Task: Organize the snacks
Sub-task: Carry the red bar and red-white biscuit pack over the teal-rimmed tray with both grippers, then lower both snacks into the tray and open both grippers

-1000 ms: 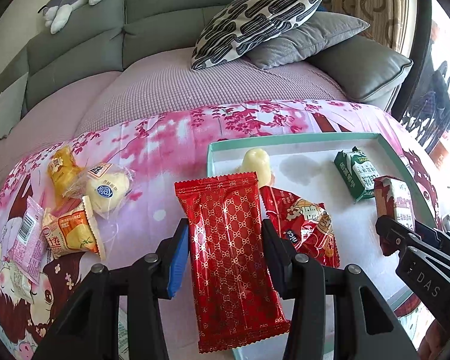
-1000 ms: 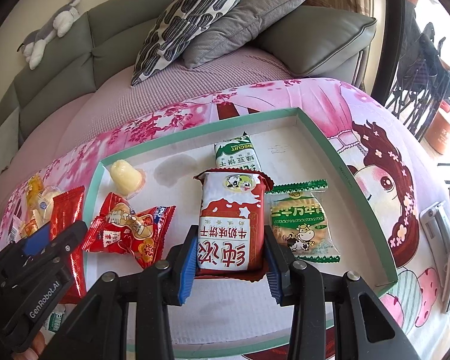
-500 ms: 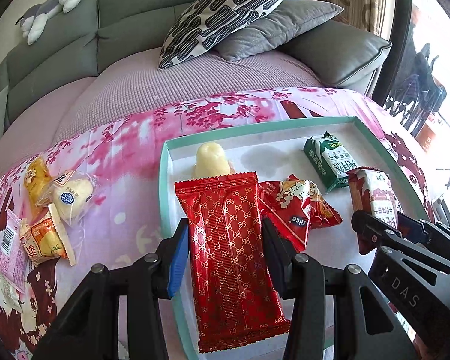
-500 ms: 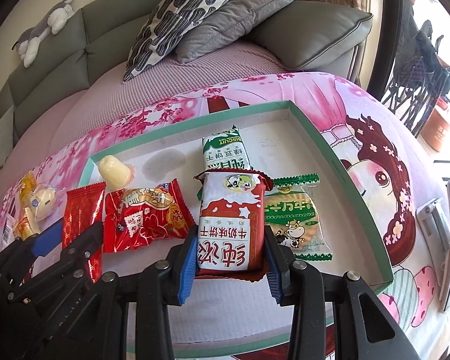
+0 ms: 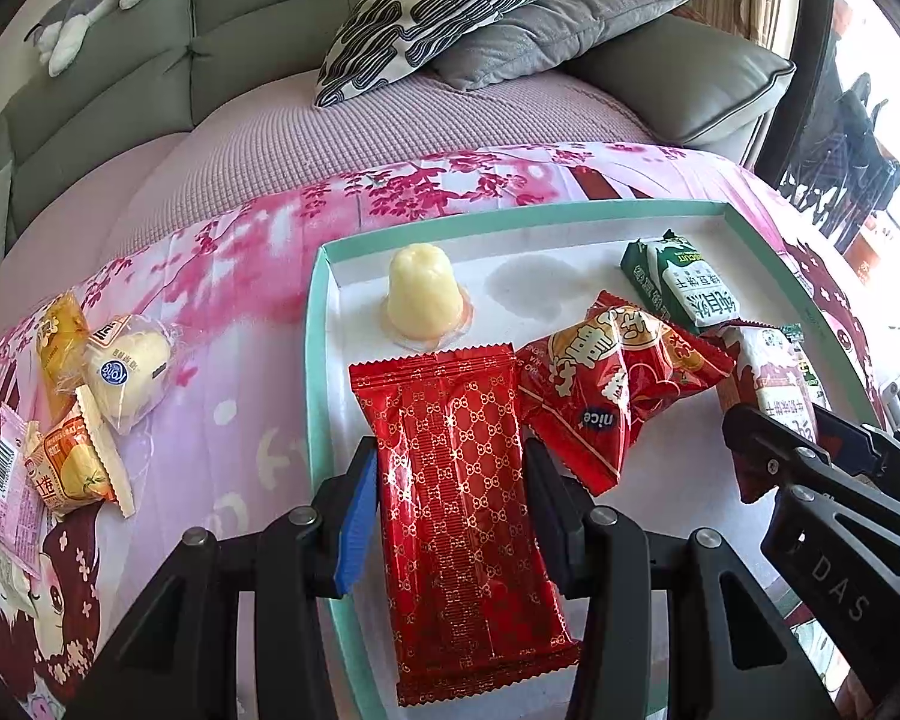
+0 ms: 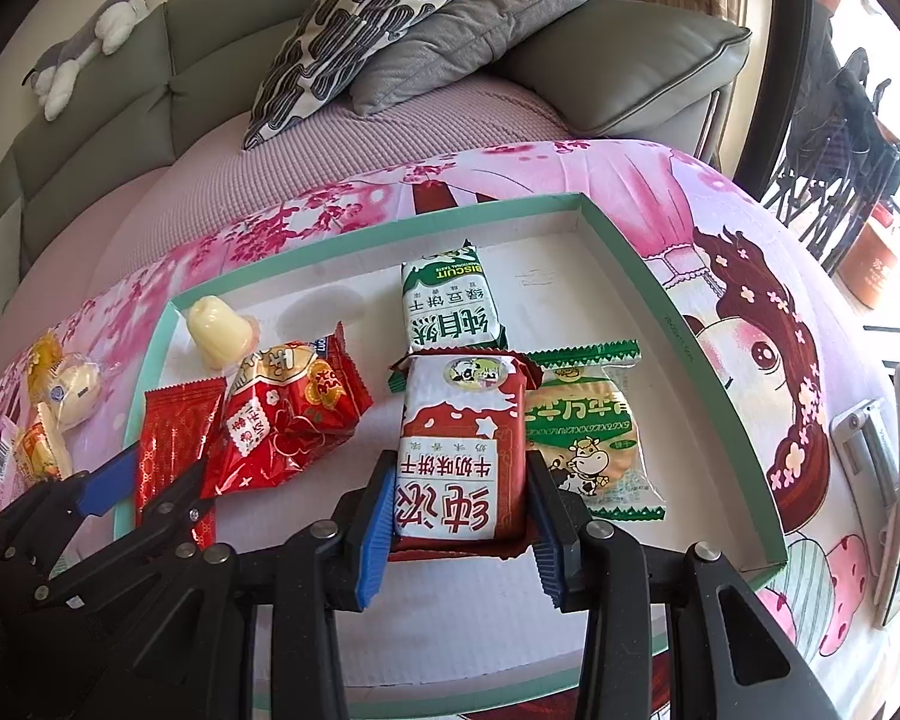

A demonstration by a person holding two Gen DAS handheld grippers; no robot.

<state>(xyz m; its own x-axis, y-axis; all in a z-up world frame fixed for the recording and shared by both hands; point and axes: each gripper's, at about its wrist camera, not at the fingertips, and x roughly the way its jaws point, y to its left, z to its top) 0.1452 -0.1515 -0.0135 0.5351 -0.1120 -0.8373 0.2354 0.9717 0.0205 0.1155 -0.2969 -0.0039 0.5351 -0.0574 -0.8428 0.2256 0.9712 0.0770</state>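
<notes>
left gripper fingers clamp long red foil snack packet, centre frame, over teal-rimmed white tray for placing | right gripper fingers pinch red-white biscuit pack, centre frame, inside tray

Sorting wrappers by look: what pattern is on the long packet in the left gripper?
Red foil with a repeating gold lattice print; the long packet shows best in the left wrist view.
</notes>
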